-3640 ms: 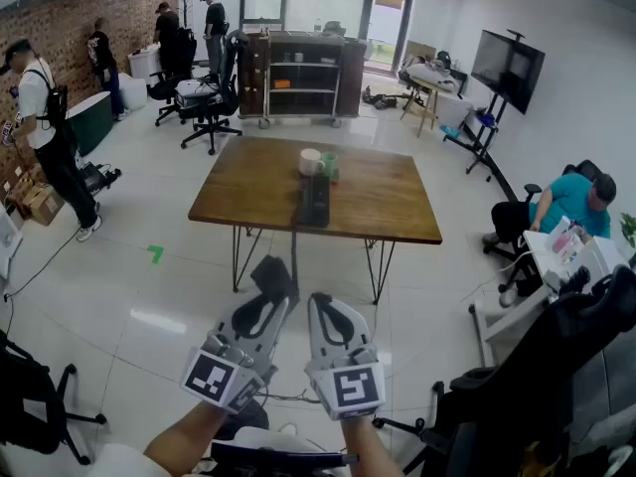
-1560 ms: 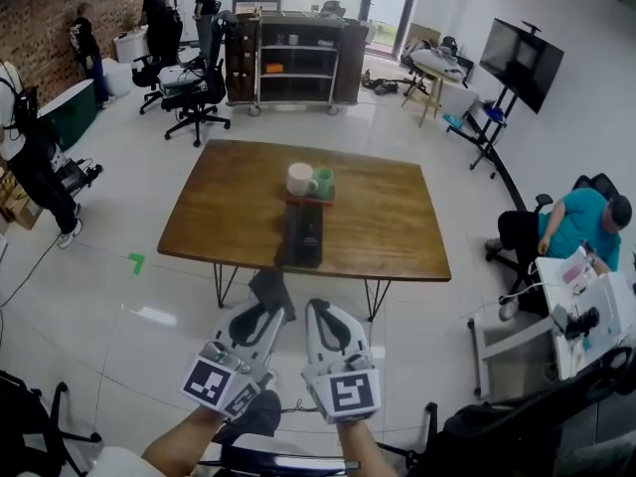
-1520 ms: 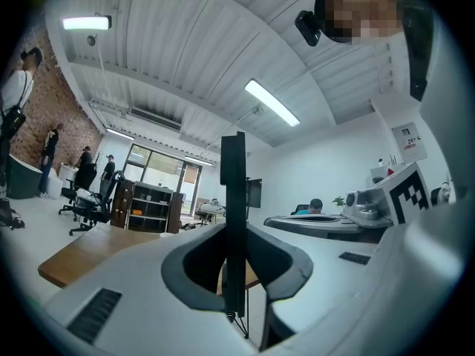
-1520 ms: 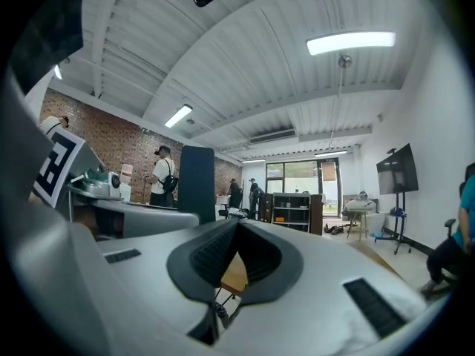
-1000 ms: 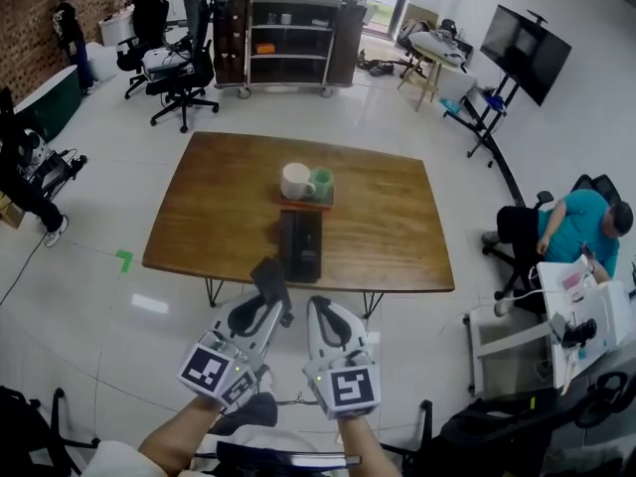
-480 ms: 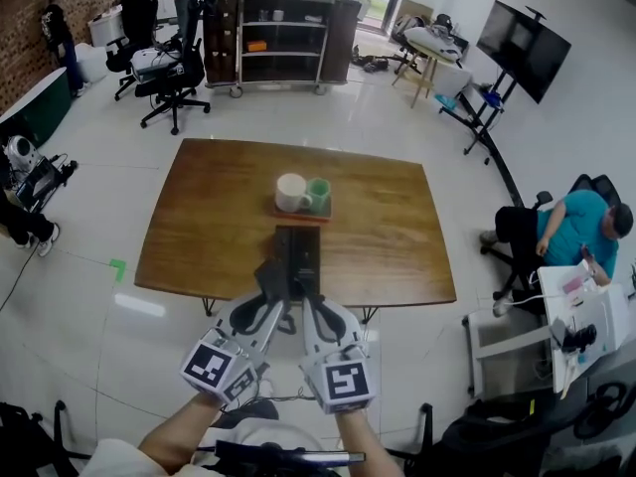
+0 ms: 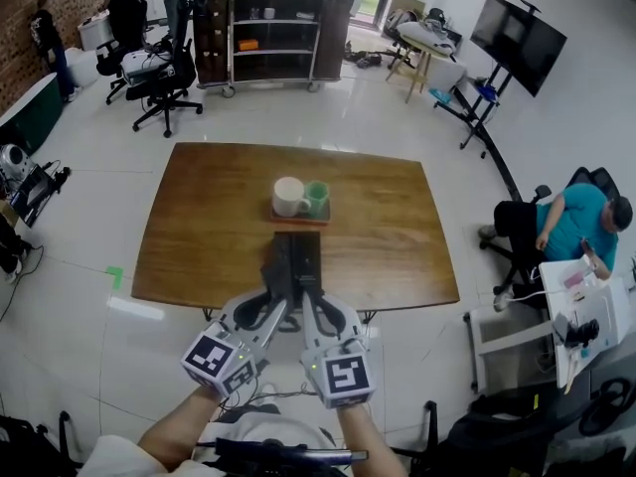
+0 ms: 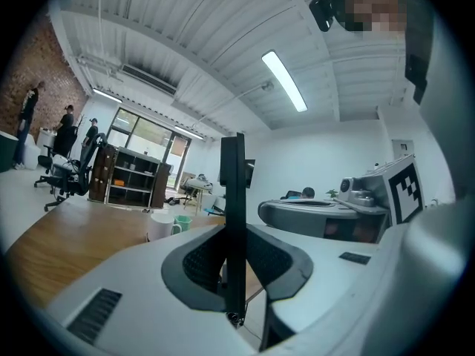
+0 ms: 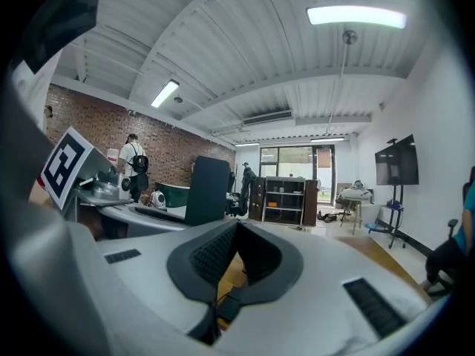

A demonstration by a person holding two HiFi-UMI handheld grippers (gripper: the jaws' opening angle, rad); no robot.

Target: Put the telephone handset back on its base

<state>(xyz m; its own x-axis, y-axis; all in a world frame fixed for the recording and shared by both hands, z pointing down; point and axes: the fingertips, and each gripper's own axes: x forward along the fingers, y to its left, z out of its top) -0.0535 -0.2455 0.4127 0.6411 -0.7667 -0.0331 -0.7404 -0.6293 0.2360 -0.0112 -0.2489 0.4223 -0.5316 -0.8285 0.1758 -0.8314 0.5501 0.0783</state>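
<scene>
1. The brown rectangular wooden table on thin metal legs stands on a white tiled floor and serves as the reference for all positions below.
2. A dark open shelving cart stands well beyond the far edge of the table. A person in a teal shirt sits well off its right side.
3. The left gripper, white with dark pads, is held over the near edge of the table. Its jaws pinch the flat black telephone handset, which stands edge-on and upright between the pads.
4. The right gripper is held just beside the left one, also at the near edge. Its jaws are pressed together with nothing between them.
5. The black rectangular telephone base lies on the table at the middle of the near edge.
6. From the head view, the handset overlaps the left side of the base. Whether the two touch cannot be told.
7. A reddish-brown flat tray lies at the middle of the table, just beyond the base.
8. A white ceramic mug stands on the left half of the tray. A small green cup stands touching it on the right half.
</scene>
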